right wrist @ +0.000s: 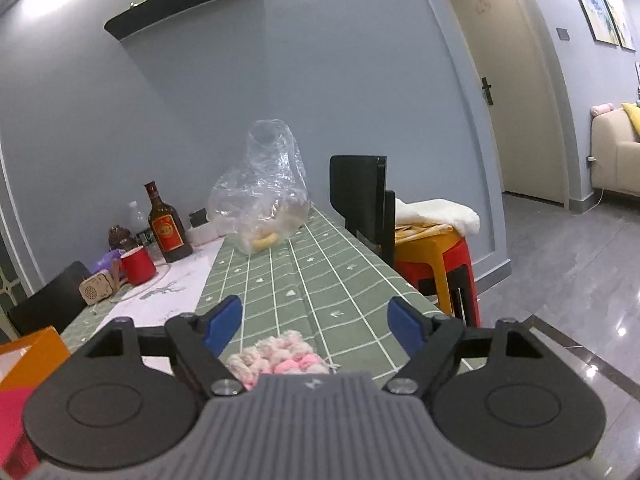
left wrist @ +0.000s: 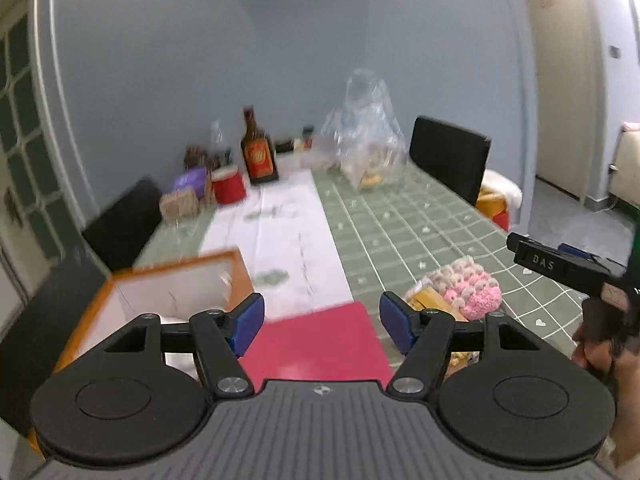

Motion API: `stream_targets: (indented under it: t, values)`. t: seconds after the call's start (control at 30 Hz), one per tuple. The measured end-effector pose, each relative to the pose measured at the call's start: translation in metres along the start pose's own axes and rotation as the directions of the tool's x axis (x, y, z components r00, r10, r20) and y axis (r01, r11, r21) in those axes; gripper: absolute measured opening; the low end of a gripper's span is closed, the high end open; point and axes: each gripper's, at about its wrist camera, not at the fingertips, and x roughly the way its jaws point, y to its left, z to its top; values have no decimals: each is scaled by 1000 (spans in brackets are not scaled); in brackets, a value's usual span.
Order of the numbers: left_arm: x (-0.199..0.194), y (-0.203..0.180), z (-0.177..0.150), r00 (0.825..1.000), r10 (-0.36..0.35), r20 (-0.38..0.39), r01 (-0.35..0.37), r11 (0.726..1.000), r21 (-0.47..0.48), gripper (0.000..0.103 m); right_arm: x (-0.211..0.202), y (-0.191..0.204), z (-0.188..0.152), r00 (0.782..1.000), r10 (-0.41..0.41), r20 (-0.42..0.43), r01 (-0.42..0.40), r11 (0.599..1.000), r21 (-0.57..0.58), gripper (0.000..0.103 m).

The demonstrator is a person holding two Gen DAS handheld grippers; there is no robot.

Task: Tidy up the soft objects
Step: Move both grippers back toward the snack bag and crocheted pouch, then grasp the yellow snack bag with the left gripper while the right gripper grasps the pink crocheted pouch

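A fluffy pink and cream knitted piece (left wrist: 468,286) lies on the green checked tablecloth, on a yellow packet (left wrist: 430,300). It also shows in the right wrist view (right wrist: 280,356), just below my right gripper (right wrist: 316,322), which is open and empty above it. My left gripper (left wrist: 322,320) is open and empty over a magenta flat item (left wrist: 320,344). An open orange box (left wrist: 168,292) with white inside stands left of it. The right gripper's body shows in the left wrist view (left wrist: 568,268).
At the table's far end stand a brown bottle (left wrist: 258,152), a red cup (left wrist: 228,186), a small speaker (left wrist: 178,204) and a clear plastic bag (left wrist: 366,136) with food. Black chairs (left wrist: 450,156) flank the table. Stacked stools (right wrist: 436,256) stand right.
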Motion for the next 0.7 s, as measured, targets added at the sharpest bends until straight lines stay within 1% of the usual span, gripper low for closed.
stream_targets:
  t: [0.1,0.2,0.27,0.3,0.37,0.4,0.53,0.6,0.63,0.7]
  values:
    - [10,-16,-6,1000,17,-16,-16,999,34,78,13,-3,-5,1000,-18,-14,18,1000,-10,79]
    - [11,-33,-12,999,39,7,-39,999,26,78,18,-13,-9,999,-36,-28,36,999,2,79]
    - [11,-48,-14,998,57,31,-58,997,44,78,19,-16,-10,998,-54,-31,53,998,-31,79]
    - [13,-58,-16,996,82,37,-84,994,63,78,20,-14,-12,997,-75,-25,73,995,-64,79]
    - [23,-77,-16,990,142,16,-143,987,79,78,22,-15,-14,996,-87,-15,85,990,-112,79]
    - [30,-85,-16,987,158,2,-158,985,66,78,23,-16,-16,996,-86,-16,84,990,-118,79]
    - [59,-108,-16,985,162,-65,-162,987,1,78,31,-29,-18,994,-94,-58,89,992,-86,79]
    - [69,-116,-18,982,171,-75,-173,985,-23,78,34,-32,-19,992,-95,-88,87,992,-91,78]
    - [74,-121,-18,980,188,-71,-190,981,-30,78,36,-33,-19,988,-116,-100,107,990,-95,78]
    - [87,-128,-21,967,244,-80,-247,968,-35,78,38,-37,-20,983,-141,-119,130,987,-90,78]
